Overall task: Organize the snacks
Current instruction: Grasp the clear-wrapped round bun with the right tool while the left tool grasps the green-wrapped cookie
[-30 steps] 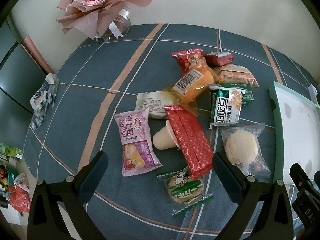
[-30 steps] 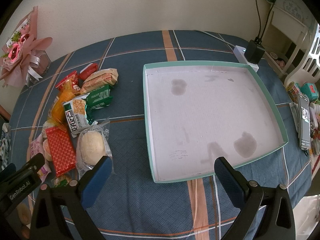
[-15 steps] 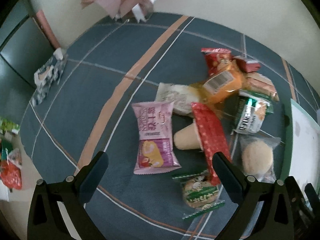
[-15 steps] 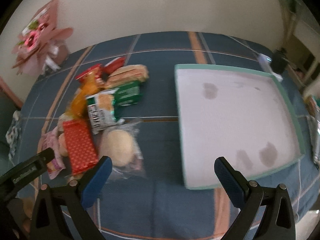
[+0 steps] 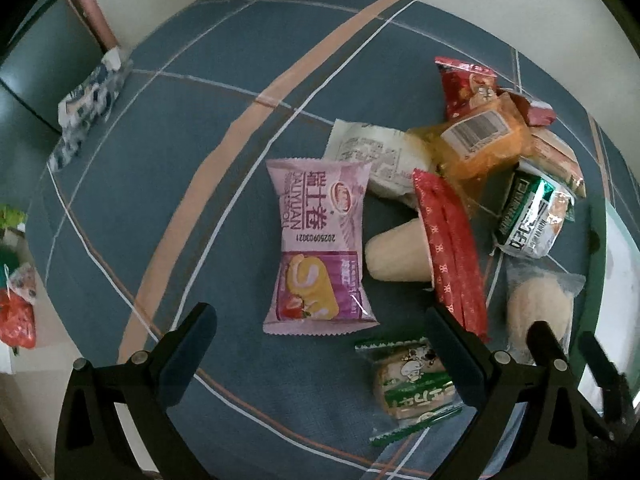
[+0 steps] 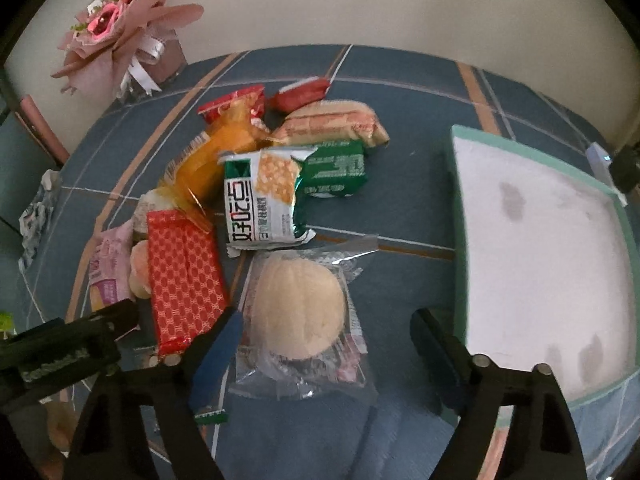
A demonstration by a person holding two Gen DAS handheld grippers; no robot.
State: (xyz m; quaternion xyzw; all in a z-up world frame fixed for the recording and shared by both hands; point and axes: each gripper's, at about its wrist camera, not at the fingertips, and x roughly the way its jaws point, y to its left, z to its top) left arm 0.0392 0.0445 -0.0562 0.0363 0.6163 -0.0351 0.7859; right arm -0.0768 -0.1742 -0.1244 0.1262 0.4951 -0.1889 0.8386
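A pile of snack packets lies on the blue plaid tablecloth. My left gripper (image 5: 320, 344) is open, low over the pink roll-cake packet (image 5: 318, 248), whose bottom edge lies just ahead of the fingers. Beside it lie a red packet (image 5: 452, 252) and a small green cookie packet (image 5: 412, 384). My right gripper (image 6: 326, 344) is open and straddles the clear-wrapped round bun (image 6: 298, 308). Ahead of it are the white-green cracker packet (image 6: 262, 200), the red packet (image 6: 182, 276) and an orange packet (image 6: 216, 160). The empty white tray with a teal rim (image 6: 458, 216) lies to the right.
A pink flower bouquet (image 6: 120, 28) stands at the table's far left corner. A patterned tissue pack (image 5: 92, 104) lies near the left edge. The left gripper's body (image 6: 60, 348) shows at the lower left of the right wrist view. A charger block (image 6: 624, 168) sits behind the tray.
Both grippers have moved in lower towards the pile. The left now frames the pink packet; the right has swung left from the tray to straddle the round bun. Both stay open.
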